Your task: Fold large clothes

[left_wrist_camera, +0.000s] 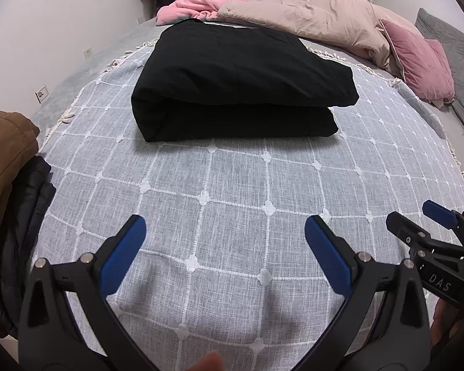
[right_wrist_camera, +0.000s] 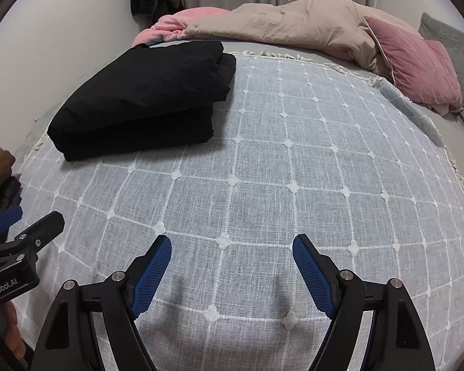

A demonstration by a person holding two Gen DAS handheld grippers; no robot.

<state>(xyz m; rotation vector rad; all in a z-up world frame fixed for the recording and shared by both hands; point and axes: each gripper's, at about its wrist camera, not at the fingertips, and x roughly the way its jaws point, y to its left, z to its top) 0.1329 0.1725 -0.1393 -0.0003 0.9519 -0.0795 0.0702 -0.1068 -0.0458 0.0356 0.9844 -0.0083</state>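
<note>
Black garment (left_wrist_camera: 241, 83) lies folded into a thick, two-layer rectangle on the grey checked bedspread (left_wrist_camera: 232, 201), toward the far left of it, well short of the pink and beige bedding (left_wrist_camera: 309, 18) heaped at the bed's far end. Upper layer overhangs the lower one on the right side; the edges are not quite flush.

Judgement: this fold looks finished or nearly so. If the step in hand is a final tidy, square the overhanging top layer to the lower one by nudging along the edge, not pinching, so the bundle does not open up. If the next piece is wanted, the brown garment (left_wrist_camera: 6, 160) and a dark one under it sit at the bedspread's near-left edge.

Left gripper (left_wrist_camera: 225, 232): jaws wide apart, holding nothing, low over the near part of the bedspread, pointing at the black garment and well apart from it.

Right gripper (right_wrist_camera: 232, 252): jaws likewise spread and empty, hovering just beside the left gripper, aimed across the bare bedspread right of the black garment. Both tools level, side by side, neither touching cloth.
</note>
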